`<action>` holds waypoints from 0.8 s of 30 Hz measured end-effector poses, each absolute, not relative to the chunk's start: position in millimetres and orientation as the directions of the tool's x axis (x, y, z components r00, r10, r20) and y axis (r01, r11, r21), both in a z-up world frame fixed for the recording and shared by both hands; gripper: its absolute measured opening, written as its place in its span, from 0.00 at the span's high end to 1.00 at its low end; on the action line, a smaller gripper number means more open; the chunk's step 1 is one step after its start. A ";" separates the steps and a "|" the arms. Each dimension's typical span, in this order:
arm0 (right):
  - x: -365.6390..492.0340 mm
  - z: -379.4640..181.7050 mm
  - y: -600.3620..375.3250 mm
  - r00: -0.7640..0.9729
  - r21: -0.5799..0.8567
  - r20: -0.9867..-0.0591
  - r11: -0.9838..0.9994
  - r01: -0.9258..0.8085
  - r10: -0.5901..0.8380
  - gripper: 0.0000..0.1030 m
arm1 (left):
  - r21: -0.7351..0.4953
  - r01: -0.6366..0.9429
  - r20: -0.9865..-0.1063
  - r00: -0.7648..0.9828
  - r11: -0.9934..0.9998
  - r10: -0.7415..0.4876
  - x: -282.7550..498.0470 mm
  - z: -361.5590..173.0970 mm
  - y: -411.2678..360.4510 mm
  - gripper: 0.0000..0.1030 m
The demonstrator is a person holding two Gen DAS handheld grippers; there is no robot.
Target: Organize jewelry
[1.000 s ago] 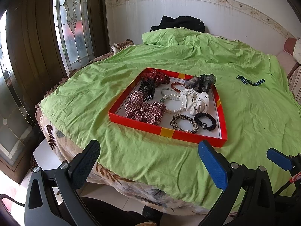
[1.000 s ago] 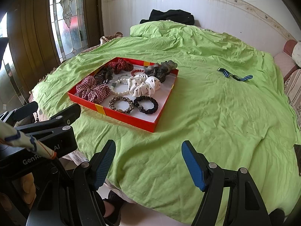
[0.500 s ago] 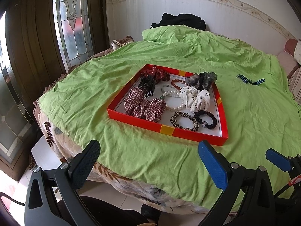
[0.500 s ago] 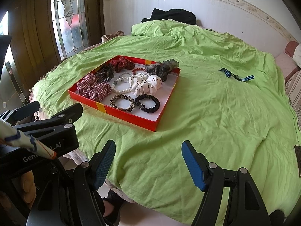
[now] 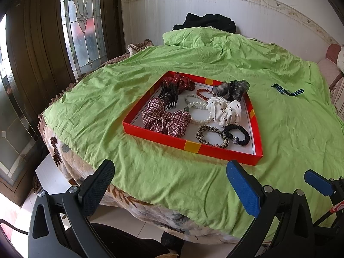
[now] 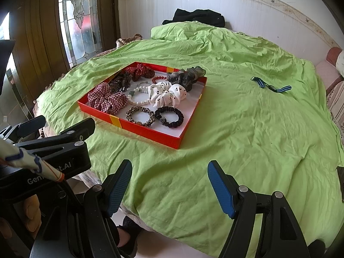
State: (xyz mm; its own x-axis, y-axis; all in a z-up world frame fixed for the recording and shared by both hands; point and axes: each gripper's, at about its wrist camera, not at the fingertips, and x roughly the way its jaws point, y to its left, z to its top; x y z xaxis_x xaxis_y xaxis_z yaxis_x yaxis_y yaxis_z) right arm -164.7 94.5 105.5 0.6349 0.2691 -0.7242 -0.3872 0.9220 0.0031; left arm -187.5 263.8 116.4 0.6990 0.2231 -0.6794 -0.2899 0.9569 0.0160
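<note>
While both tools hang short of the bed's near edge, the left gripper (image 5: 169,191) shows its fingers spread wide, holding nothing. Ahead lies the shallow red cardboard tray (image 5: 191,147) on the rumpled green sheet (image 5: 96,116): plaid scrunchie (image 5: 165,119), smooth pearl bracelet (image 5: 201,112), leopard band (image 5: 211,134), black ruffled tie (image 5: 237,134). Best to come in low and pinch one soft loop cleanly. The right gripper (image 6: 169,186) gapes empty too; a striped ribbon (image 6: 271,86) lies well apart.
</note>
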 end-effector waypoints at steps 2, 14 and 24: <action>-164.9 103.9 94.6 0.634 0.002 -0.725 0.921 -0.390 0.271 0.25 | 0.016 -0.289 -0.680 0.699 0.957 0.223 -186.9 116.6 264.4 0.00; -163.2 103.7 93.6 0.629 0.000 -0.726 0.914 -0.407 0.280 0.24 | 0.014 -0.288 -0.680 0.699 0.957 0.220 -186.6 116.2 265.7 0.00; -160.1 104.2 90.7 0.620 0.007 -0.728 0.907 -0.422 0.294 0.24 | 0.015 -0.298 -0.674 0.702 0.954 0.230 -191.6 119.4 269.2 0.00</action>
